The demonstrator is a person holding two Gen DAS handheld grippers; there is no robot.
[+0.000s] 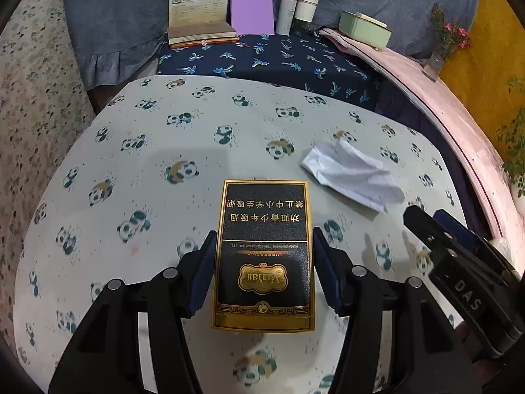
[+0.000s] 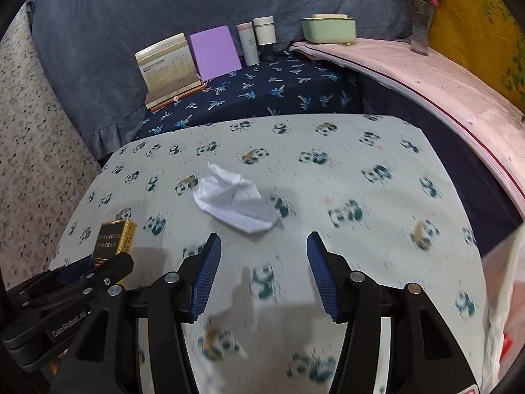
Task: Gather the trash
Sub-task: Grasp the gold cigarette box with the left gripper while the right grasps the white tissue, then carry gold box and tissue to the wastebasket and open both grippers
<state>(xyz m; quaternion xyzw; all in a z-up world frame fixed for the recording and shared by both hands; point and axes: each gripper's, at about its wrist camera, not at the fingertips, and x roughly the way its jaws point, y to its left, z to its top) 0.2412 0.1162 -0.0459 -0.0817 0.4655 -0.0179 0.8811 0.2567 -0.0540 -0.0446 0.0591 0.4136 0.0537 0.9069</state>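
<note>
Left wrist: cigarette pack (image 1: 262, 256) upright between claw (image 1: 262, 272) pads, lengthwise ahead.

A pale cloth printed with pandas (image 1: 203, 121) is spread over the table. Beyond the far edge of that cloth, a dark navy cloth with blue palm trees (image 1: 288, 62) is laid. At the back of the navy cloth, a cream and gold open booklet on a stand (image 1: 198, 13) is propped upright; just to its right a flat purple board (image 1: 252, 9) is leaned, followed by two pale cylindrical containers (image 1: 297, 11) set side by side. Further right, a mint green rectangular box with a cream lid (image 1: 364, 28) is placed on a pink cloth (image 1: 426, 92). A clear glass vase with pink flowers (image 1: 443, 46) is seen near the yellow wall (image 1: 485, 32). A grey-blue fabric (image 1: 115, 23) is draped behind everything.
</note>
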